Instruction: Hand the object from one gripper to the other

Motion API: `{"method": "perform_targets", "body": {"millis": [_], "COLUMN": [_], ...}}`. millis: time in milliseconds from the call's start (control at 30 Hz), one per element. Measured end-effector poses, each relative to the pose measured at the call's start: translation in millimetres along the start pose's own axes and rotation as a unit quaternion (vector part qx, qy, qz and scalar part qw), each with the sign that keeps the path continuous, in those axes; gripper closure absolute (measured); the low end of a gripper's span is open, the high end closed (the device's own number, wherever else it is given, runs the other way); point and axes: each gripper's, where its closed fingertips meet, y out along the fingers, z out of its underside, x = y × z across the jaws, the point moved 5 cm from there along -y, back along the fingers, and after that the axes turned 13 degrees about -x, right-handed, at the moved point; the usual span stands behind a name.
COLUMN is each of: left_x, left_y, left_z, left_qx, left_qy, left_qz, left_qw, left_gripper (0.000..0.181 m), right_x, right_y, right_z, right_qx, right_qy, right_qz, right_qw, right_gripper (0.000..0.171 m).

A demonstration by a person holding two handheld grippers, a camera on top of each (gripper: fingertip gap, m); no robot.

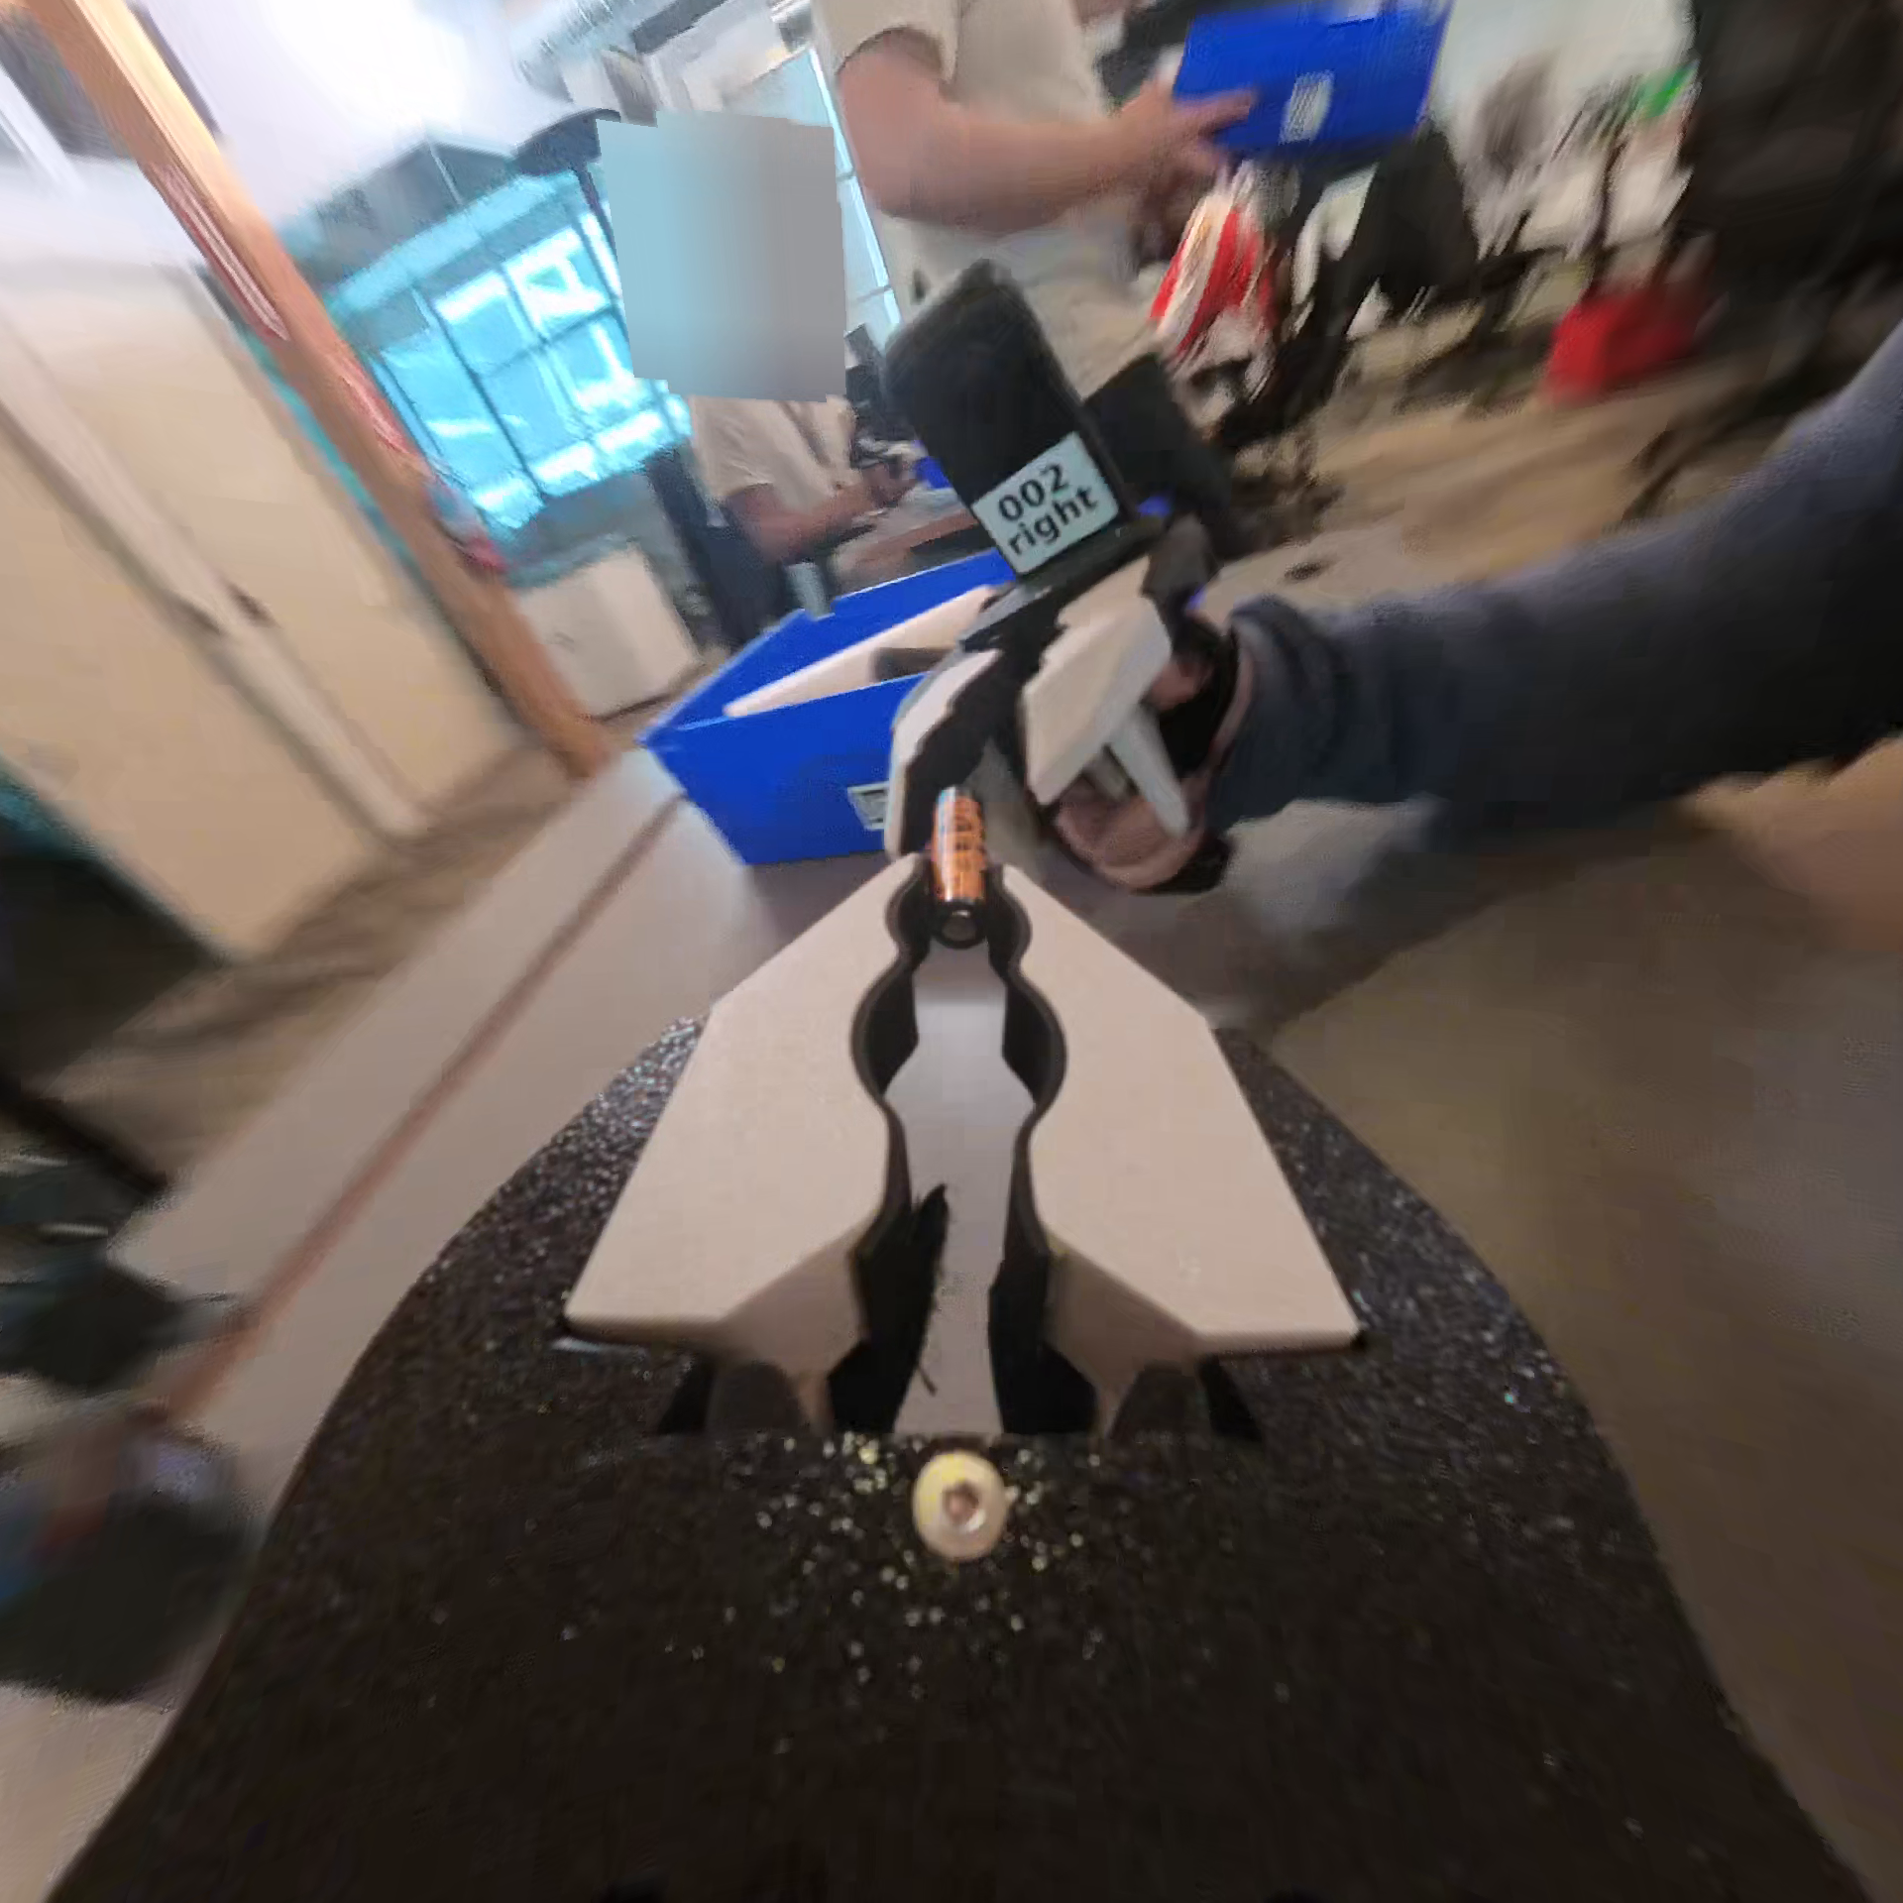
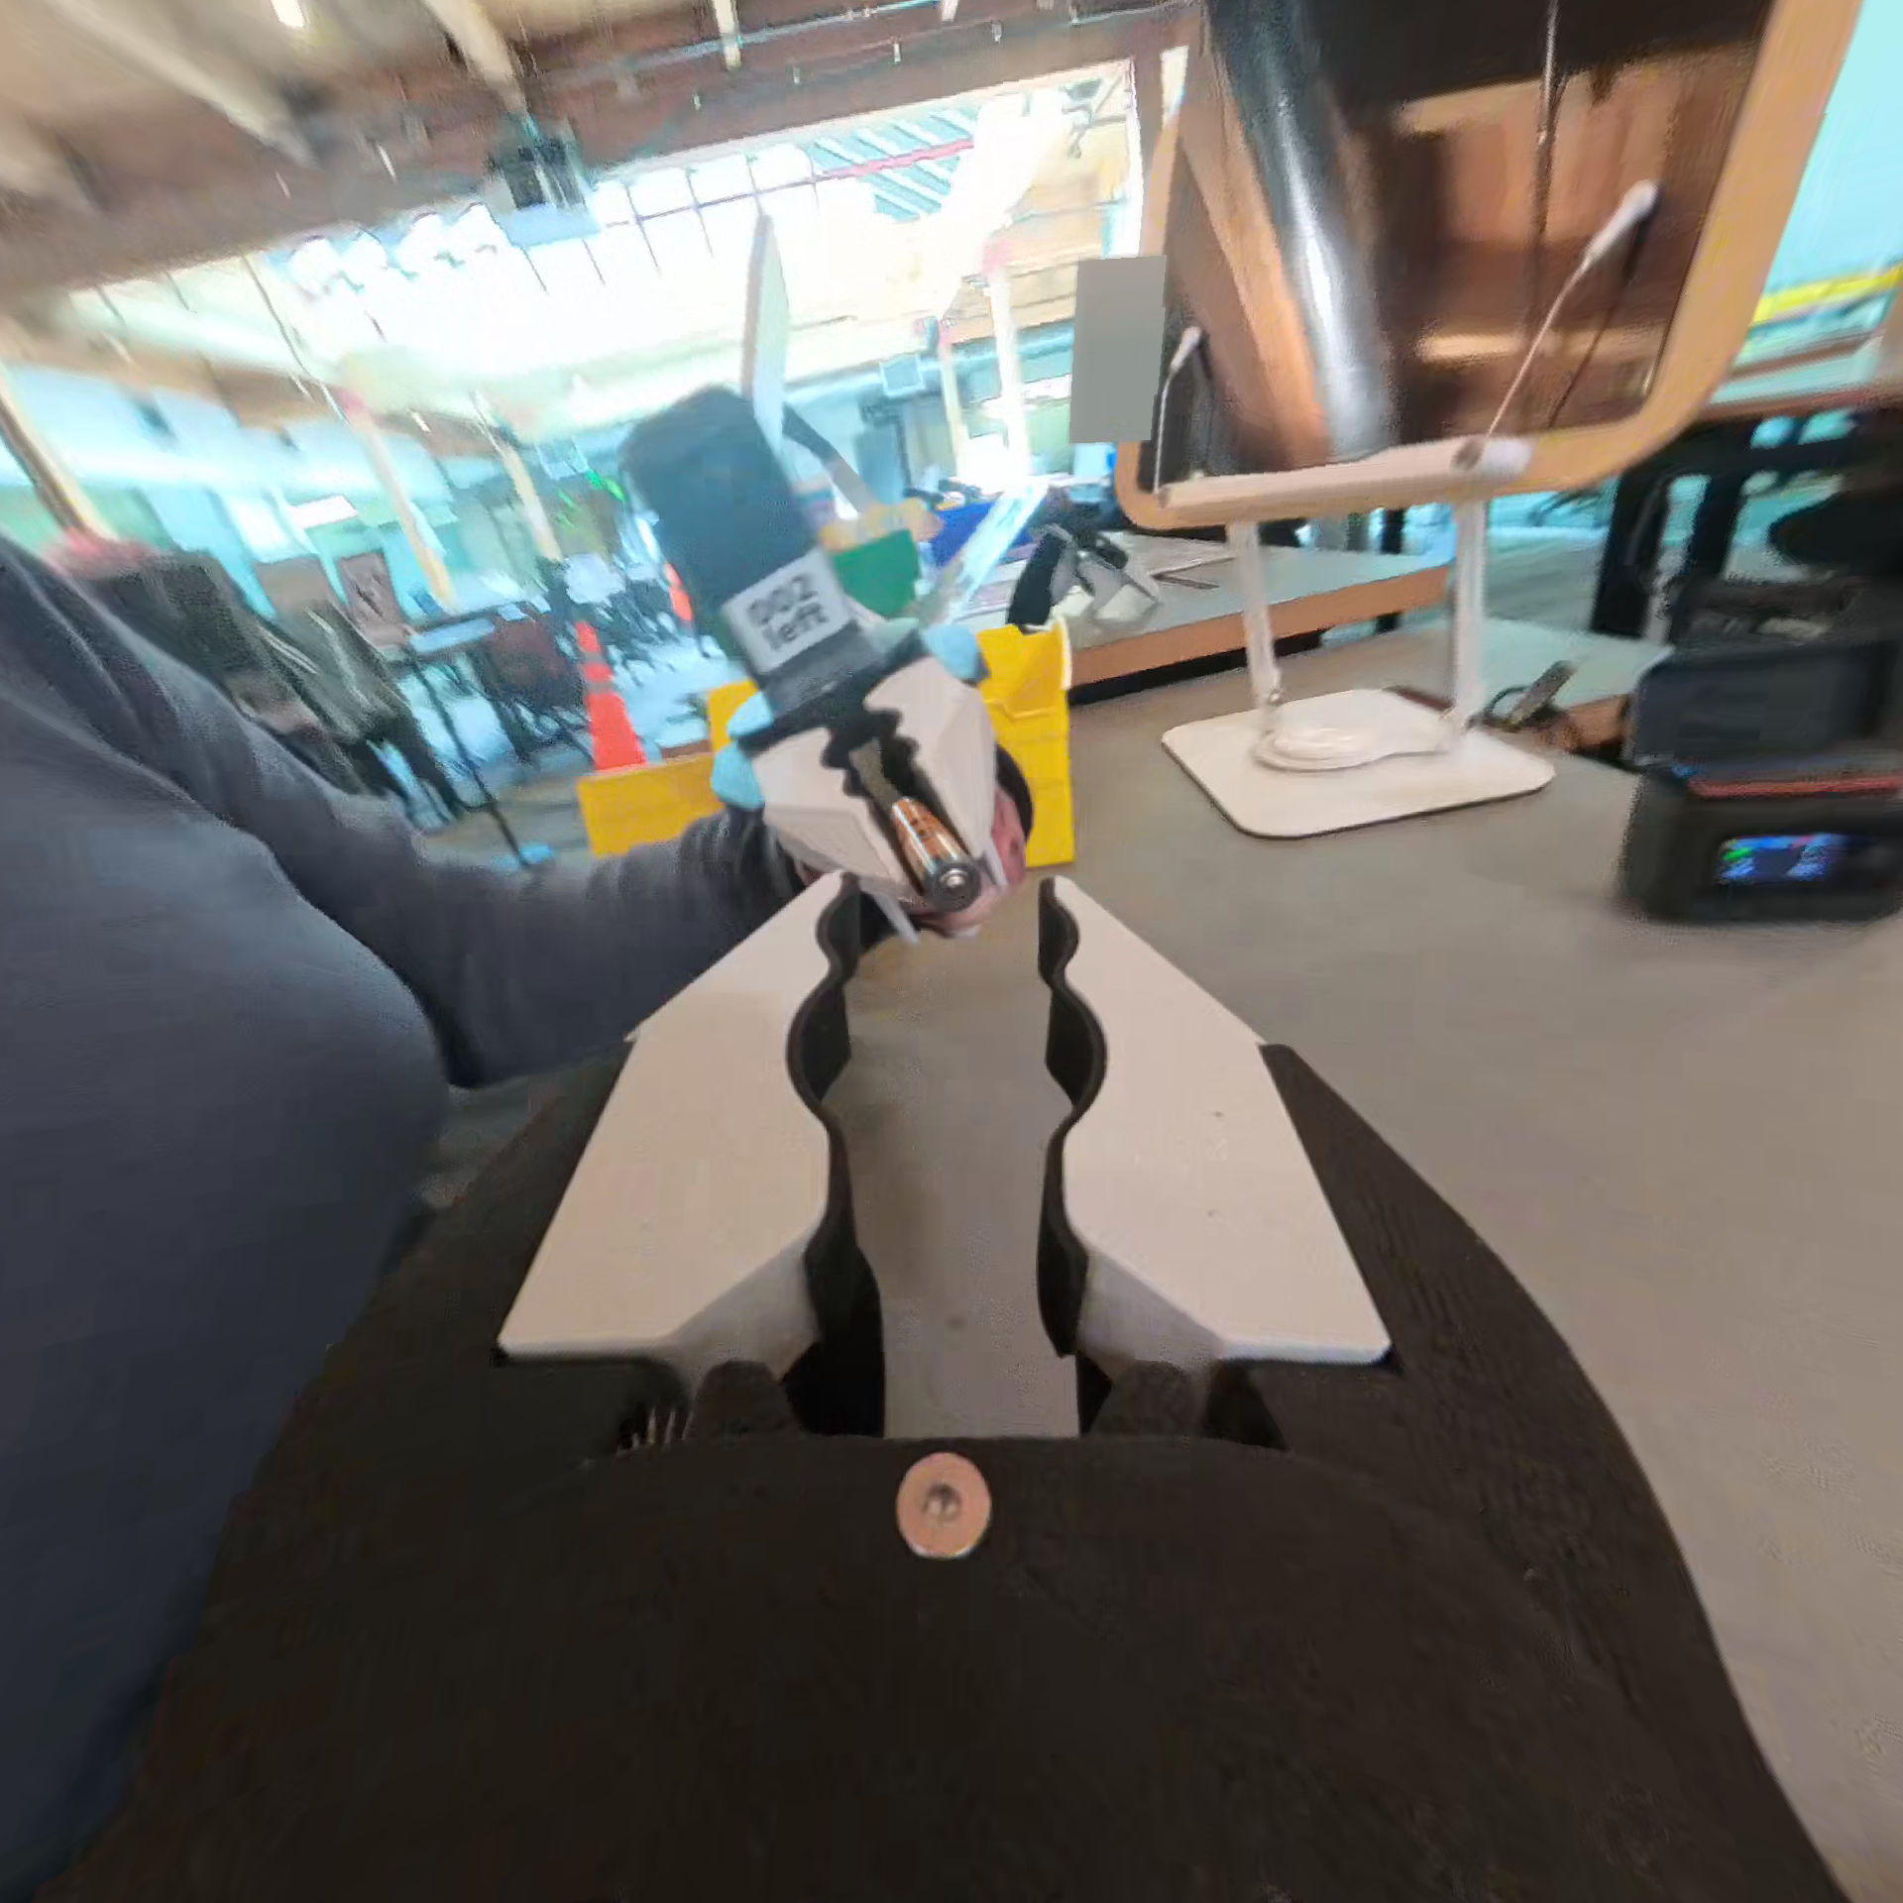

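Note:
A copper and black battery (image 1: 956,860) is pinched between the tips of my left gripper (image 1: 958,911), which is shut on it. The battery points away from the camera toward my right gripper (image 1: 932,793), whose fingers reach its far end. In the right wrist view my right gripper (image 2: 942,901) is open and empty. The battery (image 2: 927,839) points at the gap between its fingertips, with its metal end just at the tips. My left gripper (image 2: 942,860) shows there too, held by a hand in a dark sleeve, shut on the battery.
A blue bin (image 1: 783,762) stands behind the grippers on the grey table (image 2: 1442,1030). A yellow bin (image 2: 1030,721), a white stand base (image 2: 1359,762) and a black device with a screen (image 2: 1771,824) are on the right wrist's side. People stand in the background. The grippers are tip to tip, or close to it.

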Motion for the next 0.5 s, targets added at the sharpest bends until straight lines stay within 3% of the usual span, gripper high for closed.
{"method": "perform_targets", "body": {"millis": [100, 200, 500], "left_x": [-7, -9, -11], "left_y": [4, 6, 8], "left_z": [0, 0, 2], "left_qx": [0.023, 0.019, 0.01], "left_qy": [0.096, 0.124, 0.057], "left_qz": [-0.004, 0.0, 0.002], "left_qw": [0.995, 0.992, 0.998], "left_gripper": [0.173, 0.173, 0.173], "right_x": [1, 2, 6], "right_y": [-1, -1, -3], "right_z": [-3, 0, -3], "right_qx": [-0.019, -0.007, 0.004], "right_qy": [0.051, 0.072, 0.039], "right_qz": [-0.018, -0.027, -0.031], "right_qw": [0.998, 0.997, 0.999], "right_gripper": [0.152, 0.153, 0.163]}}
